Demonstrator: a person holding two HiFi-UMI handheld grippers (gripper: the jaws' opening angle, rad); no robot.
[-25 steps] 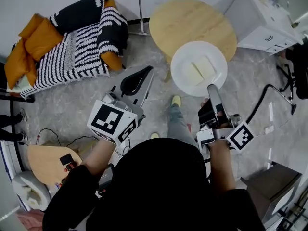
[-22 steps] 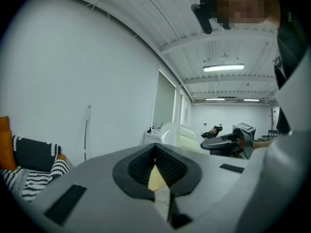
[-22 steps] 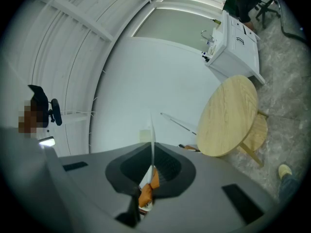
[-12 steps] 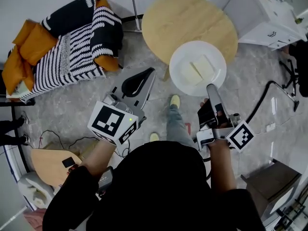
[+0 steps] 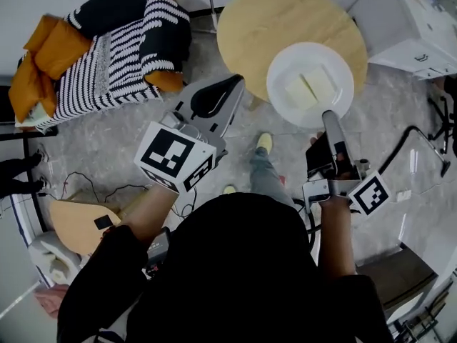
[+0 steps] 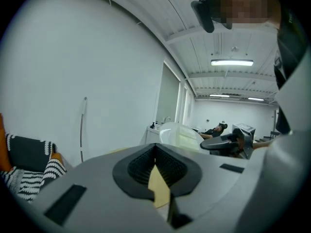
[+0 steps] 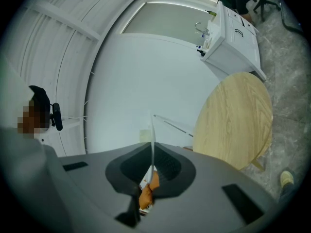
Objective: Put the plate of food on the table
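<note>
A white plate (image 5: pixel 285 63) bearing two pale yellow slabs of food (image 5: pixel 303 91) hangs level over the near edge of the round wooden table (image 5: pixel 264 20). My right gripper (image 5: pixel 330 116) is shut on the plate's near rim. In the right gripper view the plate (image 7: pixel 152 130) shows edge-on as a thin white line between the pads of the right gripper (image 7: pixel 152 152), with the table (image 7: pixel 238 120) to the right. My left gripper (image 5: pixel 235 83) is shut on nothing, left of the plate and beside the table's edge. In the left gripper view the left gripper (image 6: pixel 155 147) points past the plate (image 6: pixel 177 135).
A black-and-white striped armchair (image 5: pixel 107 48) with orange cushions stands at the left. A white cabinet (image 5: pixel 410 27) is right of the table. A thin pole (image 5: pixel 209 6) rises behind the table. The person's shoe (image 5: pixel 264 143) and cables (image 5: pixel 93 191) are on the grey floor.
Both grippers and the plate have moved forward towards the round table. The plate now reaches farther over the table's near edge. The right gripper's hold on the rim is the same.
</note>
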